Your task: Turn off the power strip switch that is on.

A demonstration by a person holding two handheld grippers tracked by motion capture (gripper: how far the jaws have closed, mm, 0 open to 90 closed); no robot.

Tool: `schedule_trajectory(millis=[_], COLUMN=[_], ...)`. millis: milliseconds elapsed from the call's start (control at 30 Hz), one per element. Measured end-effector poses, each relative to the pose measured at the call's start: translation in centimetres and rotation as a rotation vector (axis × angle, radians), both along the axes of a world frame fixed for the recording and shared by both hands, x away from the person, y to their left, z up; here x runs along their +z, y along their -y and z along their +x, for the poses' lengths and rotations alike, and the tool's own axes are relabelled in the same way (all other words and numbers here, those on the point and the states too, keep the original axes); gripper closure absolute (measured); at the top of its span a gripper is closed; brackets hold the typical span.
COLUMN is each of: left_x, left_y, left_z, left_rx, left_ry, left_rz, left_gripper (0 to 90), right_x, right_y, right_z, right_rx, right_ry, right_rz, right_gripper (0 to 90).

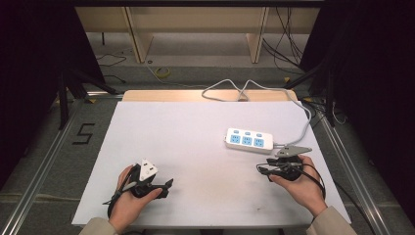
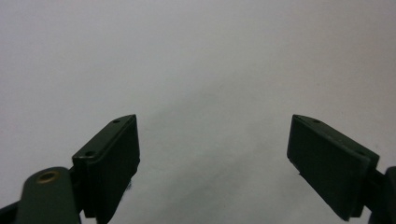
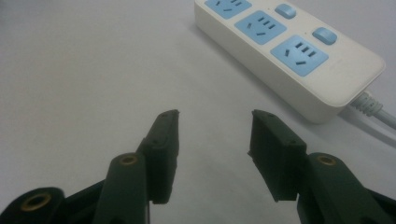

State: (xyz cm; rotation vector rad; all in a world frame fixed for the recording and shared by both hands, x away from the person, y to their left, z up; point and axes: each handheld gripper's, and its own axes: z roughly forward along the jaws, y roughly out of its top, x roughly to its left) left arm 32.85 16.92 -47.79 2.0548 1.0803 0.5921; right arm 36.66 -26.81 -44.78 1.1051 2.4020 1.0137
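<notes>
In the high view the power strip (image 1: pixel 249 141) lay at centre right of the frame on the white tabletop (image 1: pixel 186 137), its long side running left to right and tilted a little. Its grey cable (image 1: pixel 298 105) left the right end and looped away toward the upper middle of the frame, past the far edge of the tabletop. The right gripper (image 1: pixel 263 170) sat just below the strip's right end, near it but not touching, with its jaws pointing left. In the right gripper view its jaws (image 3: pixel 215 135) stood apart with nothing between them, and the power strip (image 3: pixel 299 60) filled the upper right of that frame, three blue sockets and two blue switches showing on top.

The left gripper (image 1: pixel 169 185) rested at the lower left of the high view, well apart from the strip. In the left gripper view its jaws (image 2: pixel 212 154) were spread wide over bare white surface and held nothing.

The likely trouble was in the approach. The strip was broad and smooth, so jaws closing across its width might not span it, or might slide off the rounded edge and push it along the tabletop. A grab near the right end could catch the cable or its strain relief (image 3: pixel 369 106) instead of the body. The looped cable could also drag and swing the strip round once it was lifted.
</notes>
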Motion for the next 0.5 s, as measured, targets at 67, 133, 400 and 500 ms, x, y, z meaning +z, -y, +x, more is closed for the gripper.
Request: schedule_trajectory(millis=[67,133,400,500], left_x=[0.0,0.0,0.0,-0.1], left_y=[0.0,-0.1,-0.2,-0.2], left_z=[0.0,0.0,0.1,0.1], left_rx=[0.001,0.000,0.002,0.001], left_ry=[-0.001,-0.002,-0.003,-0.003], left_rz=[-0.001,0.004,0.004,0.008], left_gripper=[16.6,16.6,16.6,16.6], right_x=[-0.3,-0.6,-1.8,-2.2], right_y=[0.3,0.5,1.4,1.6], right_z=[-0.4,-0.7,-2.4,-2.9], right_rx=[0.002,0.002,-0.003,-0.006], right_ry=[0.004,0.007,0.030,0.039], right_rz=[0.011,0.022,0.046,0.051], right_gripper=[51.4,50.9,46.8,45.9])
